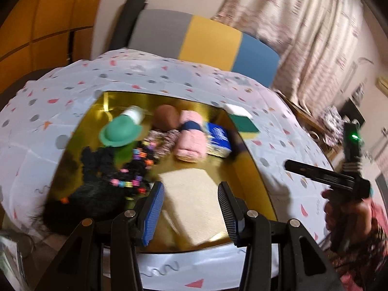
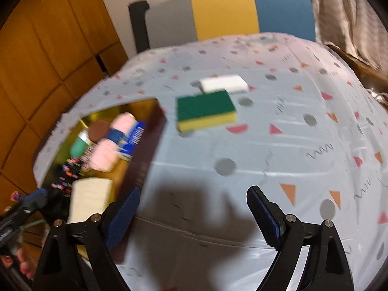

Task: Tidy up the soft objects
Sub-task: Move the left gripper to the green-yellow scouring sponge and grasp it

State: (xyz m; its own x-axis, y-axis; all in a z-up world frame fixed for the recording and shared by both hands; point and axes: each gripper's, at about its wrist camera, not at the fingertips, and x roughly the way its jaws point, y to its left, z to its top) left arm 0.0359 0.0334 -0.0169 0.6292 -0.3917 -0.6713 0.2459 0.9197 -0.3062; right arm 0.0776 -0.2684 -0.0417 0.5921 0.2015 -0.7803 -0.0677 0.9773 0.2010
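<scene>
A gold-lined box [image 1: 245,160] sits on the patterned tablecloth and holds soft things: a cream sponge [image 1: 194,201], a pink rolled towel [image 1: 191,137], a brown ball [image 1: 166,117], a green hat-shaped item [image 1: 120,132], a blue pack [image 1: 218,139] and a black fuzzy item with colored beads [image 1: 101,169]. My left gripper [image 1: 190,212] is open and empty just above the cream sponge. A green-and-yellow sponge [image 2: 206,110] and a white sponge [image 2: 224,83] lie on the cloth outside the box. My right gripper [image 2: 192,217] is open and empty above the cloth, apart from them.
The box [image 2: 148,150] stands at the left in the right wrist view. A chair back in grey, yellow and blue [image 2: 225,14] stands behind the table. Wooden cabinets [image 2: 48,60] are at the left, curtains [image 1: 303,36] at the right.
</scene>
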